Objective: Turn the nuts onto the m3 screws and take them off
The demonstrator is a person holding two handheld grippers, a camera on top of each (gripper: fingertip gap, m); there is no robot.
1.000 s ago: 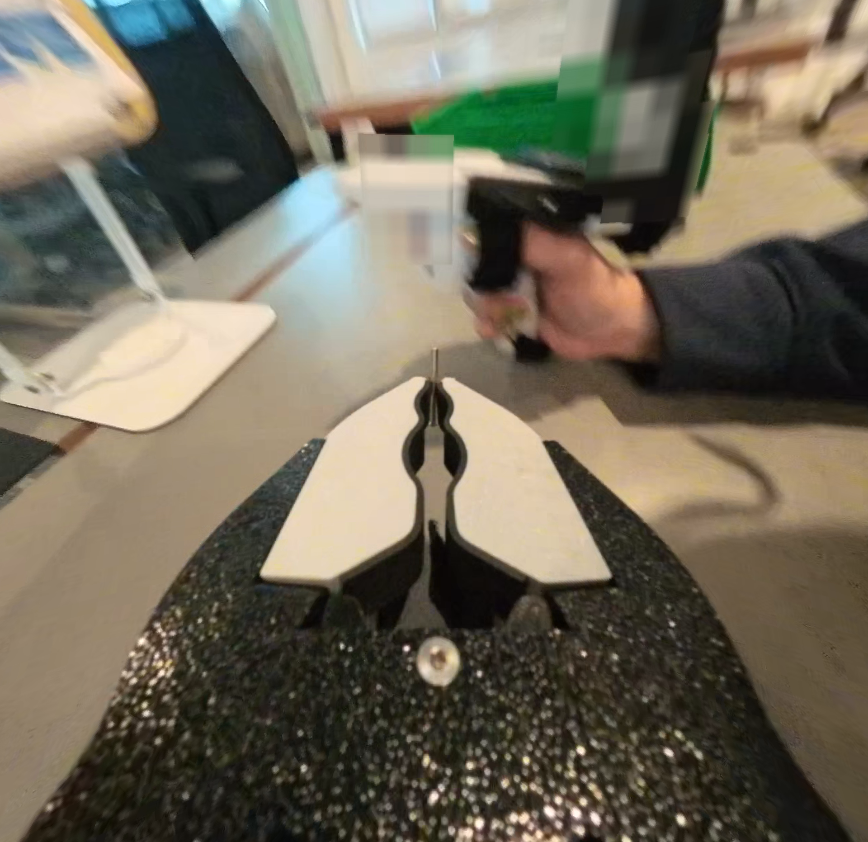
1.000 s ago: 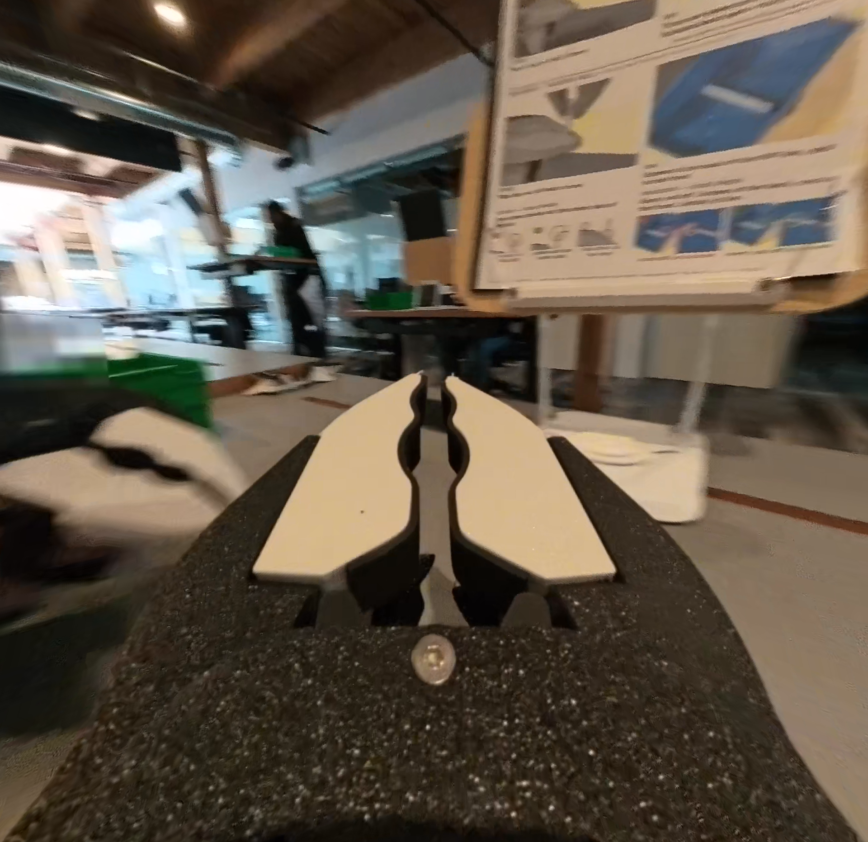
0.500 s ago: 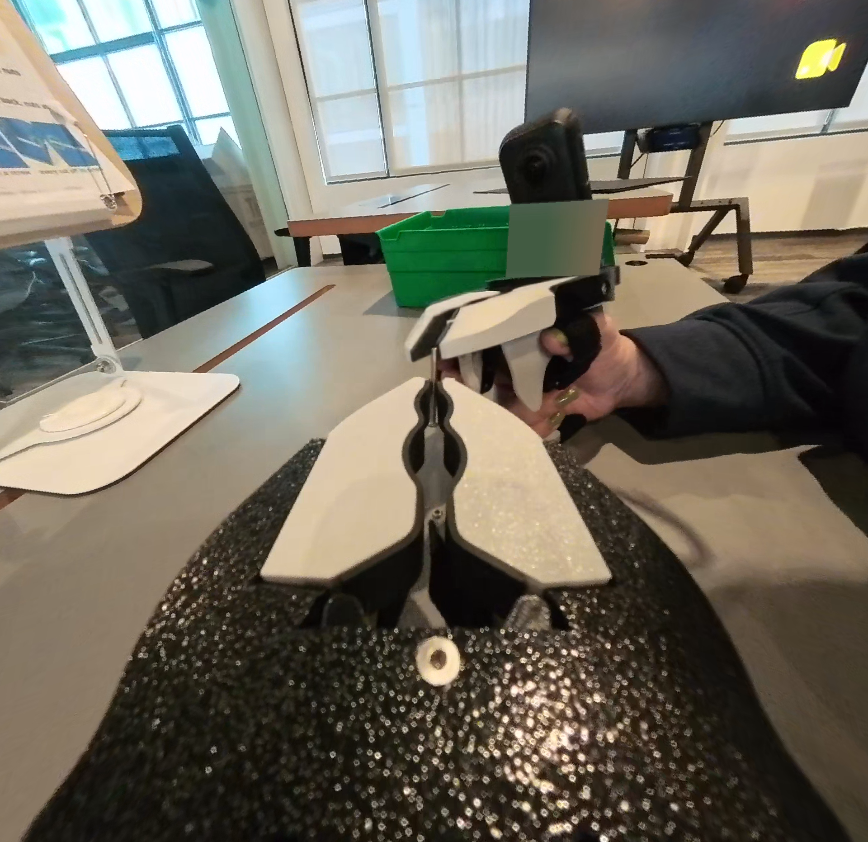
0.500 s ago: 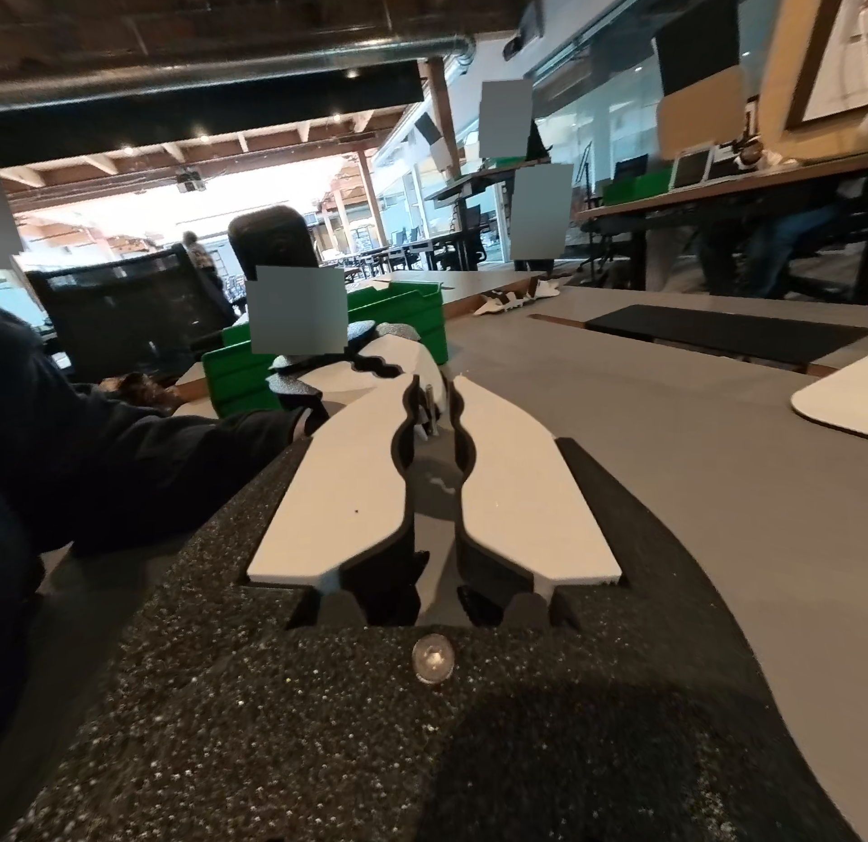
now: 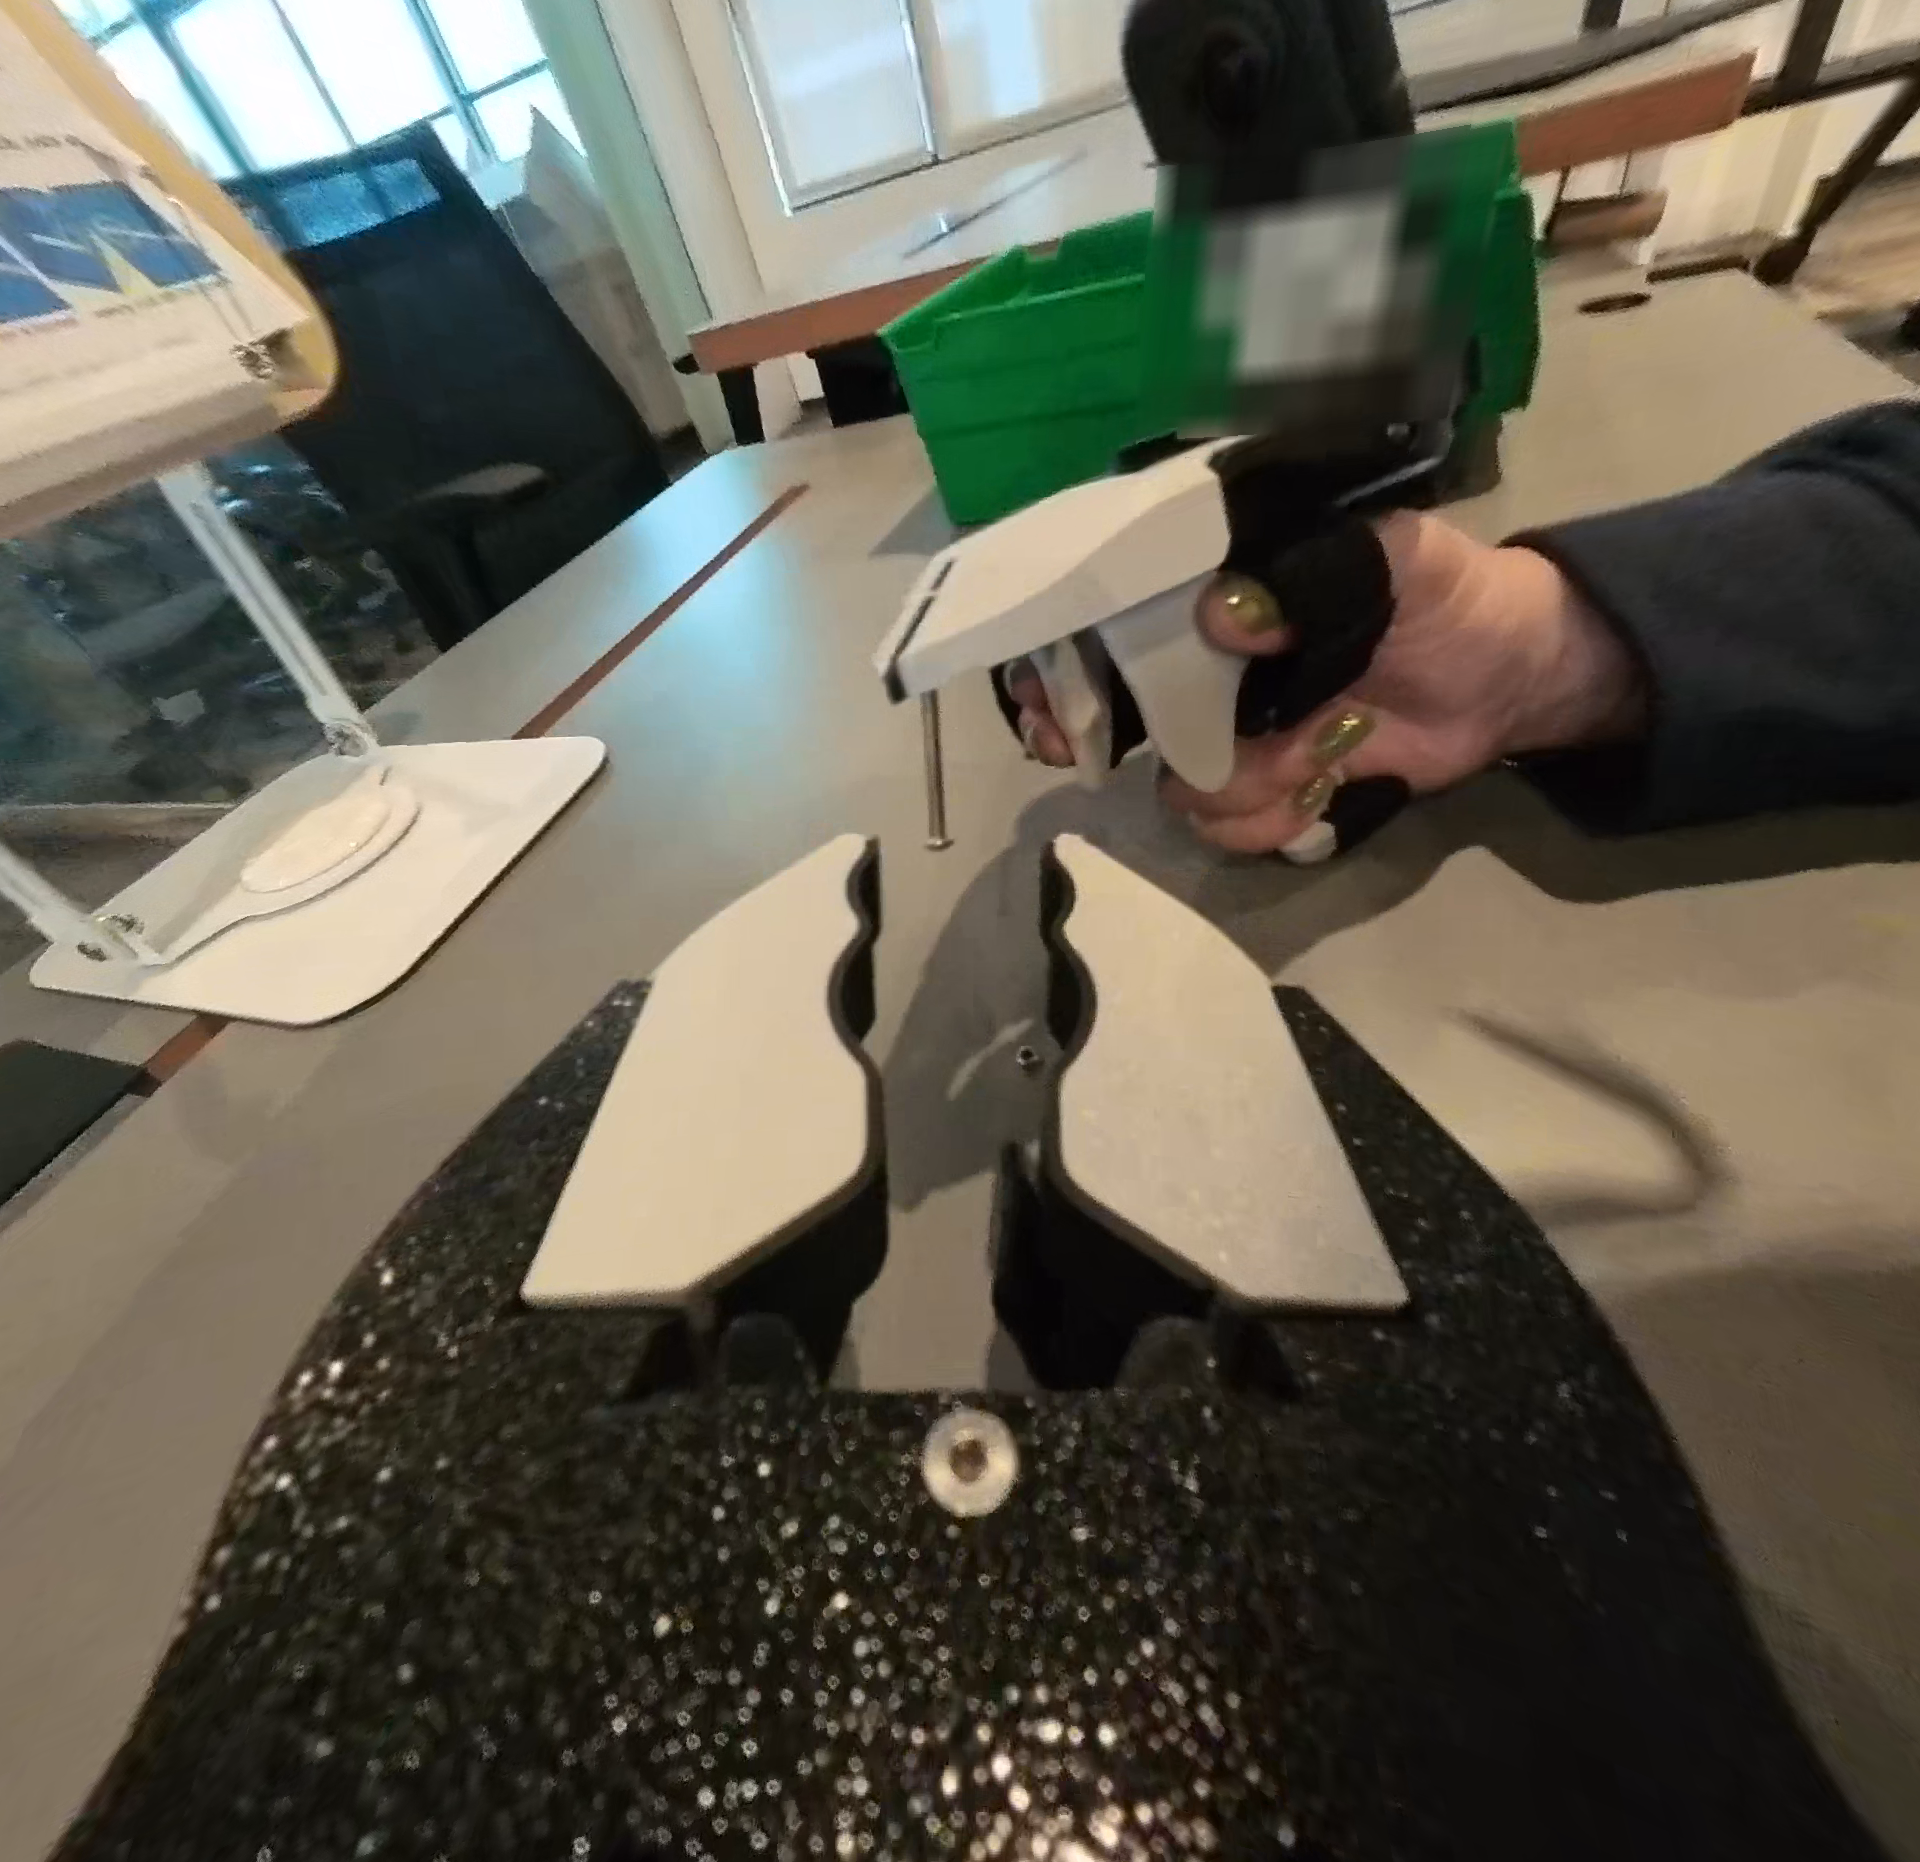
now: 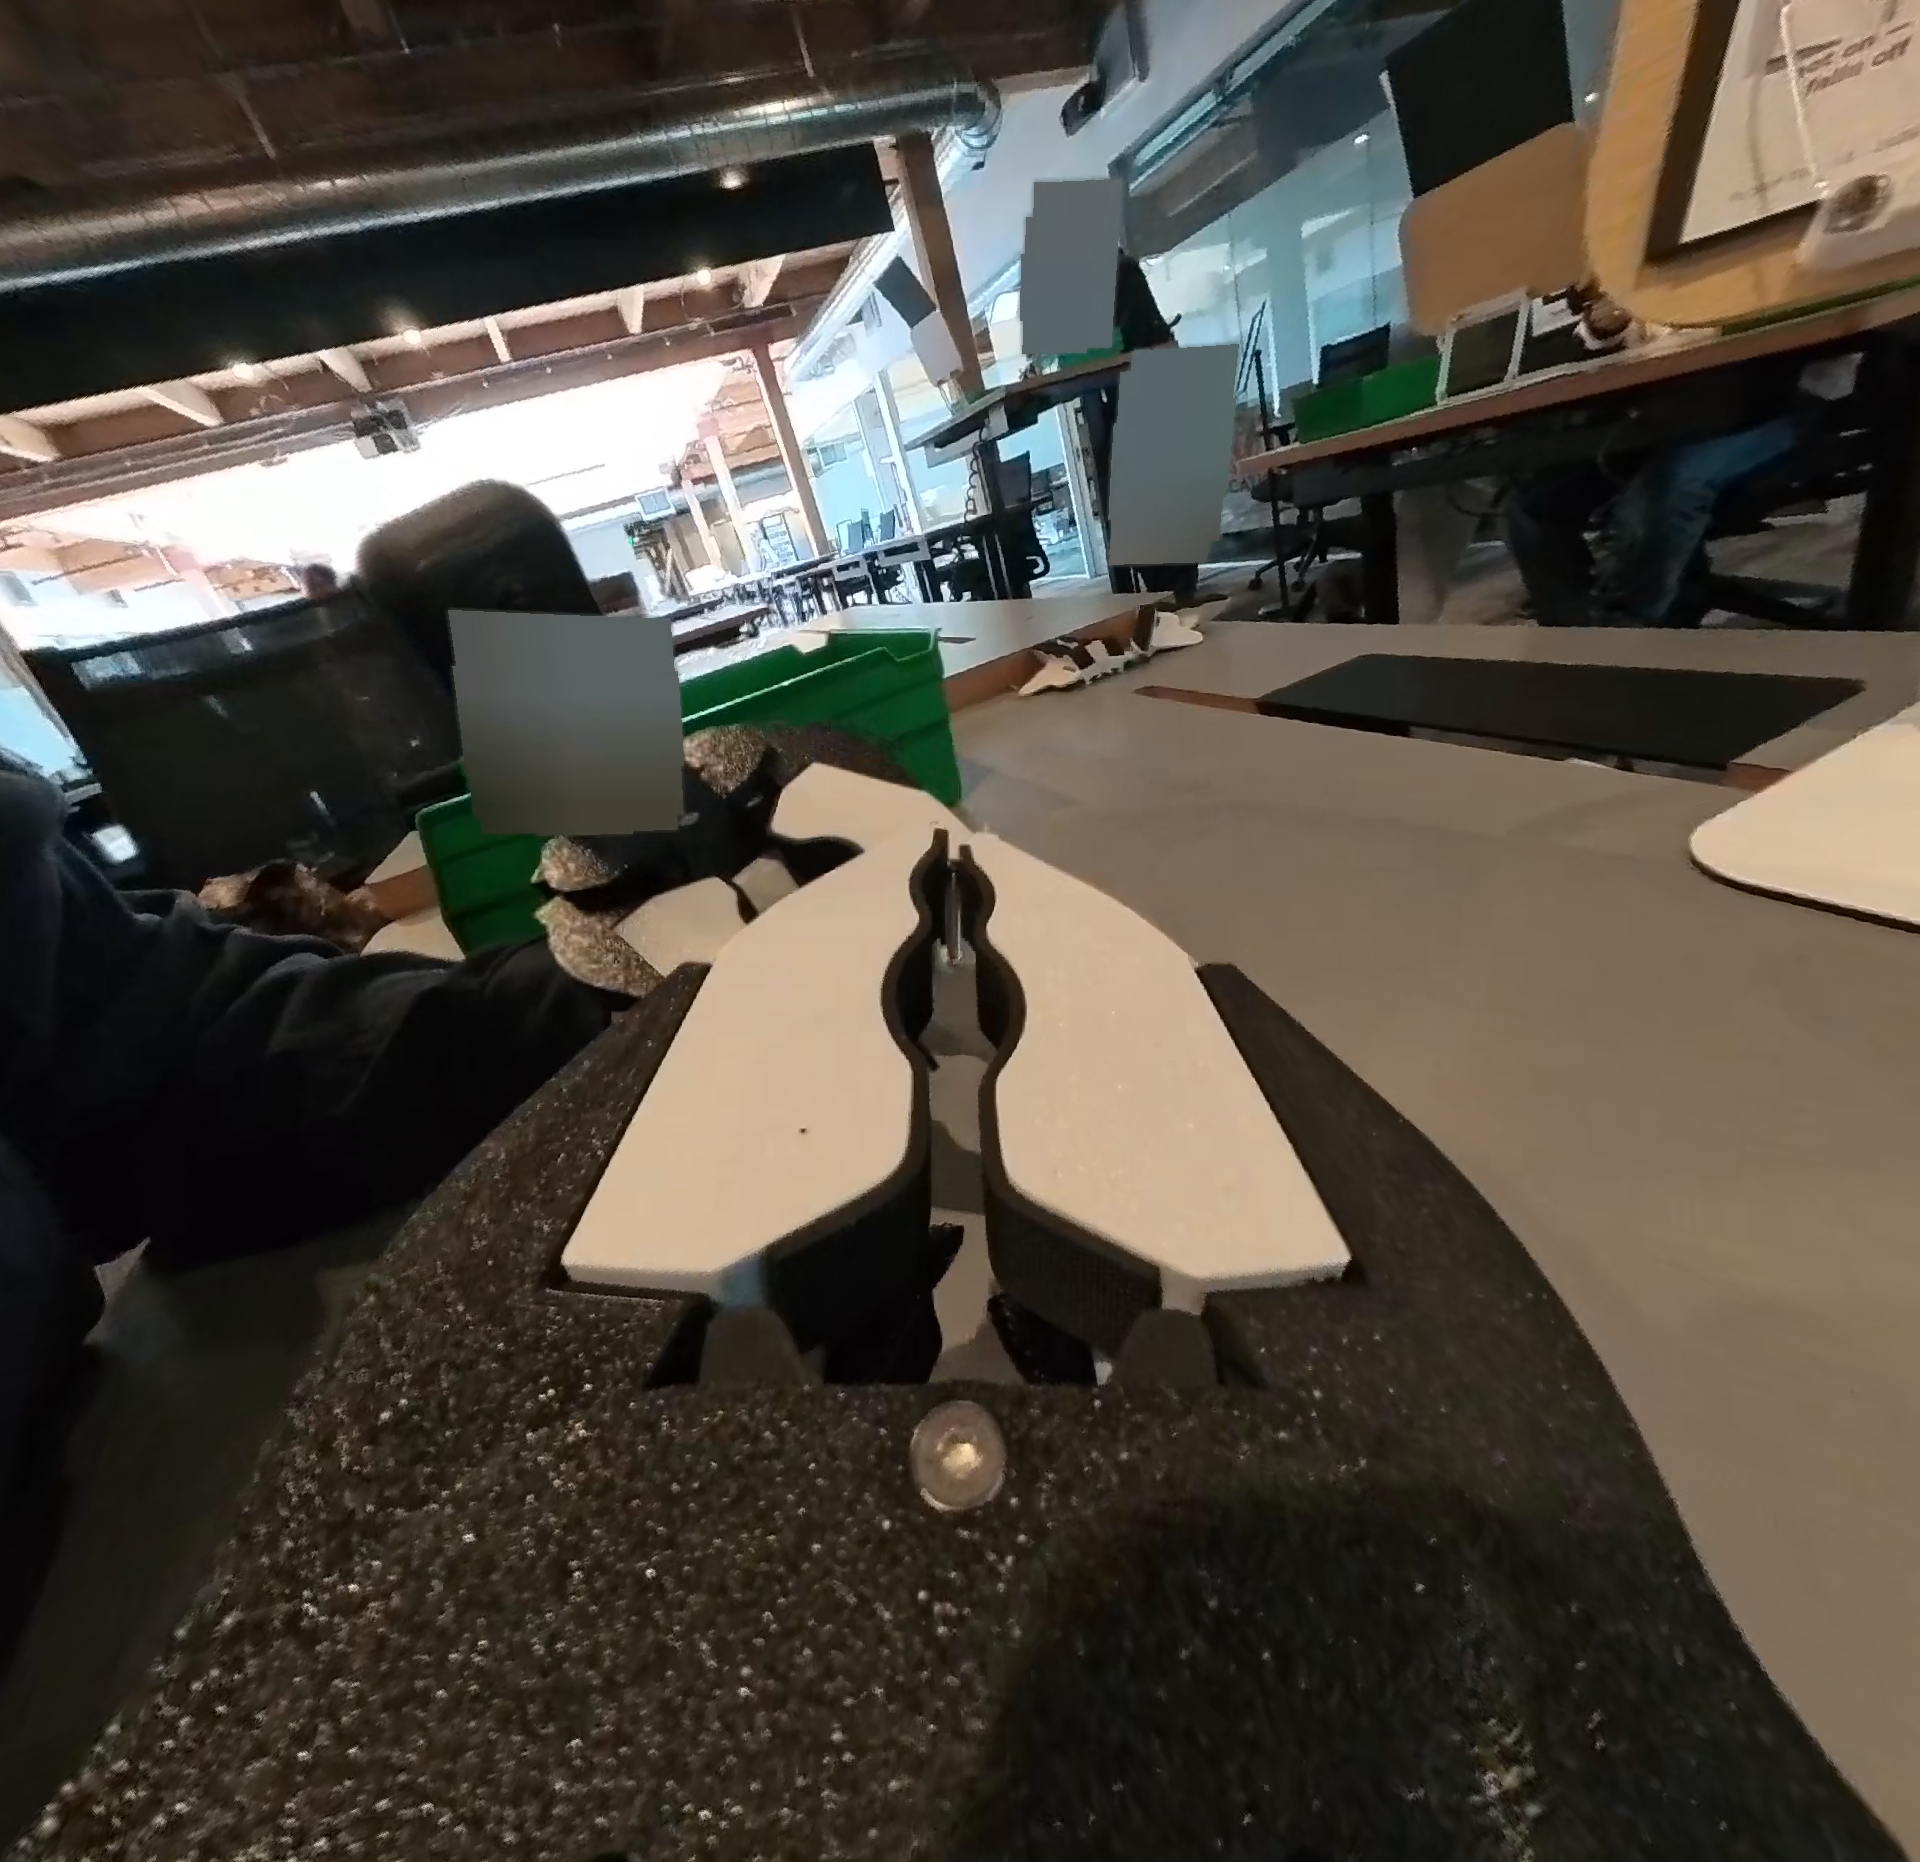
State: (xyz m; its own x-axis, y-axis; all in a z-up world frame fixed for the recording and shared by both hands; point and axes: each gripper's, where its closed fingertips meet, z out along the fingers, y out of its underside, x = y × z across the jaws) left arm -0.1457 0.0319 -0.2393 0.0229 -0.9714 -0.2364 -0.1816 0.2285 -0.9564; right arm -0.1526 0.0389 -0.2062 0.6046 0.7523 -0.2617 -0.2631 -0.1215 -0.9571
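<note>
My left gripper is open and empty, just above the grey table. A thin silver screw hangs head-down in front of its tips. The top of the screw is pinched in my right gripper, which a hand holds from the right. A small dark nut lies on the table between my left fingers. In the right wrist view my right gripper is shut on the screw. The left gripper's white fingers show just behind it.
A green bin stands at the back of the table and also shows in the right wrist view. A white stand base sits to the left, under a poster board. A black mat lies far right. The tips of both grippers are at nearly the same place.
My left gripper was shut on the screw and has opened and let it go. My right gripper has closed on the screw's upper end and now holds it alone.
</note>
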